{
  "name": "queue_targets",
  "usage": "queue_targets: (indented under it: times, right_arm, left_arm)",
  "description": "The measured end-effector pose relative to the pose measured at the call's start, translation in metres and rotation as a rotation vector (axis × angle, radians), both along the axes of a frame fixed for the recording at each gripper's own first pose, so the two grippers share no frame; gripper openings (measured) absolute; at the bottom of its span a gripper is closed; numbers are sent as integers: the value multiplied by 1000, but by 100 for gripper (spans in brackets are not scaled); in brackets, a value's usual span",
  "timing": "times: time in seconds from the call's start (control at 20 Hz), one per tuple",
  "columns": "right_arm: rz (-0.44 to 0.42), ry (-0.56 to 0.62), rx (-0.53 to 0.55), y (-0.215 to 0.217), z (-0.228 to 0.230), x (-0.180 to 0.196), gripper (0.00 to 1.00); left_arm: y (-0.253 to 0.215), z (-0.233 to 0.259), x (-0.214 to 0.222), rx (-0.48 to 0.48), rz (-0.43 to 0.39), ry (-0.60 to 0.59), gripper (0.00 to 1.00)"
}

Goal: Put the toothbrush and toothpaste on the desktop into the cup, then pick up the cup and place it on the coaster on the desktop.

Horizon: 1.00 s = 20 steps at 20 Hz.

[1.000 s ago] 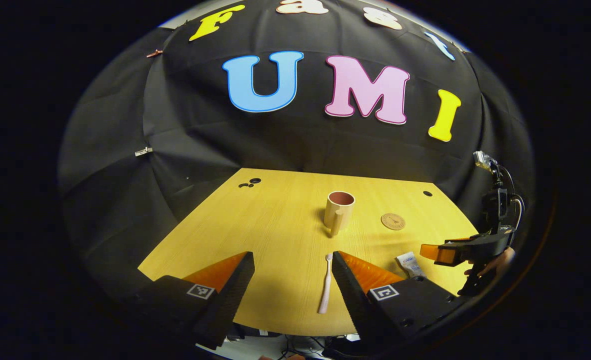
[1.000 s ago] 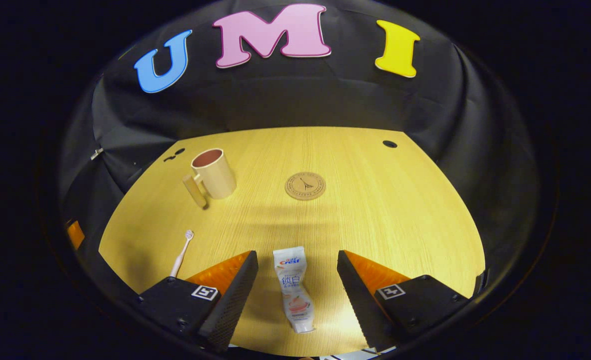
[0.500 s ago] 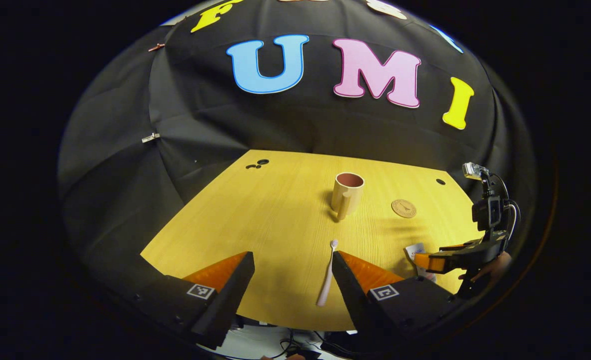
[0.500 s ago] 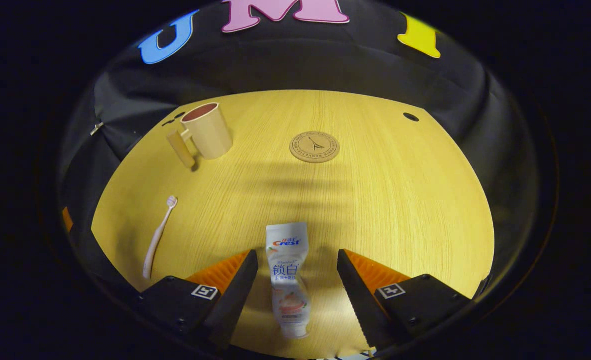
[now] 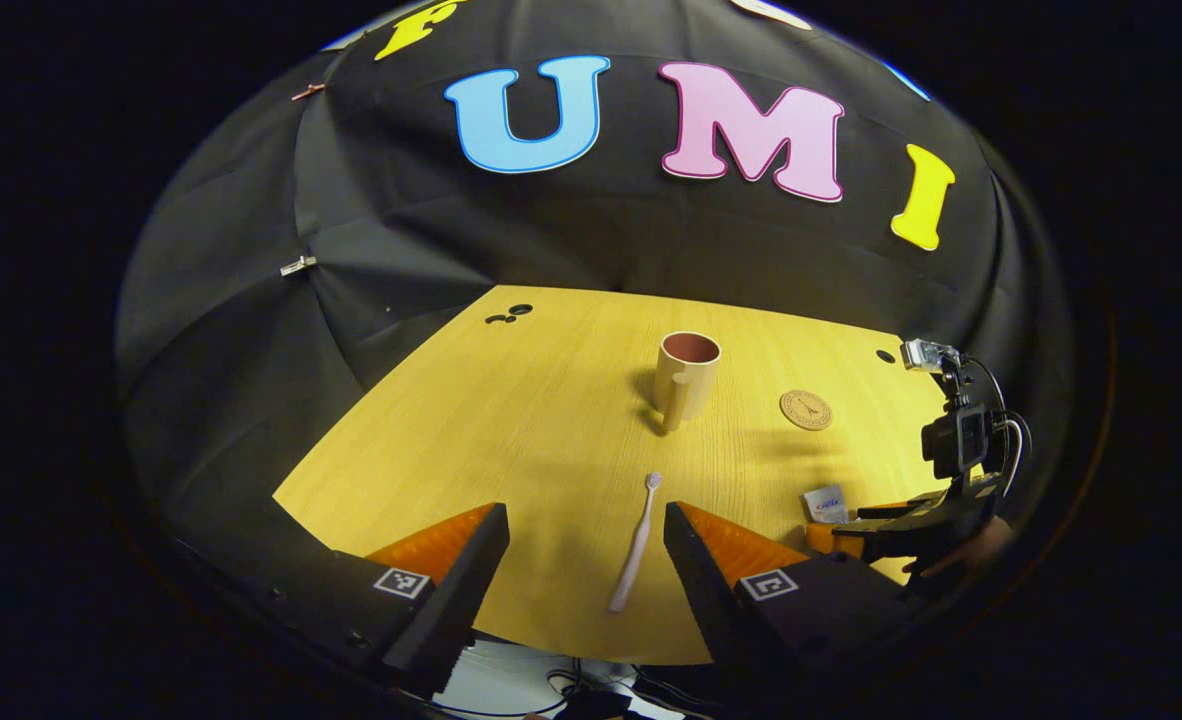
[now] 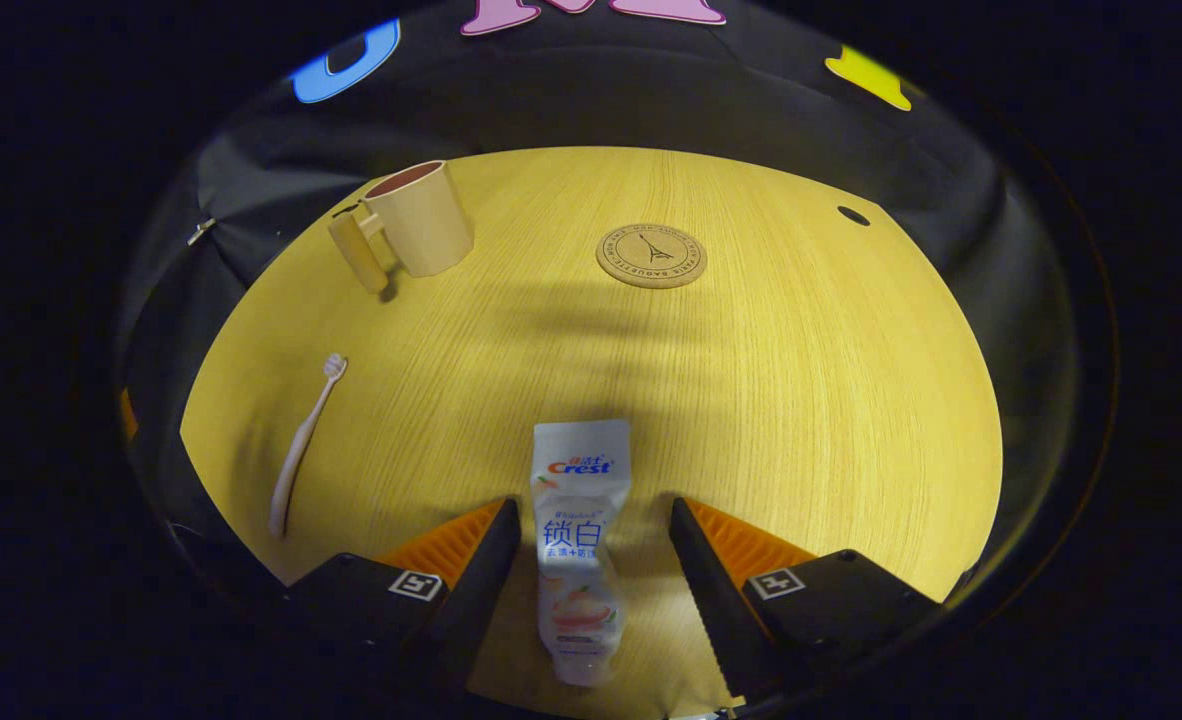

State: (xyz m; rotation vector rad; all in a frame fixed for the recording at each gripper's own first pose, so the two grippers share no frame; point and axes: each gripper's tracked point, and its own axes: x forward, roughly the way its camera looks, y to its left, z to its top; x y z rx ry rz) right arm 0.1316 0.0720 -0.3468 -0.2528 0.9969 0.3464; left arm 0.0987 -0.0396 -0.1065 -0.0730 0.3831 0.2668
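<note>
Toothpaste (image 6: 579, 540) lies flat on the table (image 6: 801, 400) between the right gripper (image 6: 591, 560) fingers, spread, untouched; its cap end is dim. Toothbrush (image 5: 634, 545) lies between the left gripper (image 5: 584, 560) fingers, likewise spread.

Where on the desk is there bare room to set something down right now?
Bare desk lies right of the coaster, and between the cup and toothpaste. The left half beyond the toothbrush is free too. It is crowded at the near edge, around both open grippers.
</note>
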Motion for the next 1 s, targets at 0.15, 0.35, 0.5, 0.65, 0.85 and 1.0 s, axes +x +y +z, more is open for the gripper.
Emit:
queue_targets:
  times: [0.15, 0.35, 0.5, 0.65, 0.85, 1.0]
  right_arm:
    - [-25, 37, -33, -3, -3, -4, 72]
    - [-54, 88, -63, -3, -2, -11, 65]
    - [-71, 99, -63, -1, -6, -12, 63]
    - [-73, 120, -76, 0, -3, -13, 34]
    - [-101, 137, -59, 0, -2, -13, 31]
    - [-145, 138, -22, -2, 4, -17, 31]
  left_arm:
    - [-1, 1, 1, -9, -23, -5, 97]
    - [7, -1, 4, -9, -60, 6, 97]
    - [13, 0, 6, -11, -93, 0, 97]
    - [19, -2, 7, 2, -122, -1, 97]
    - [27, -13, 9, 10, -150, 30, 97]
    - [26, -23, 14, 9, -176, 57, 97]
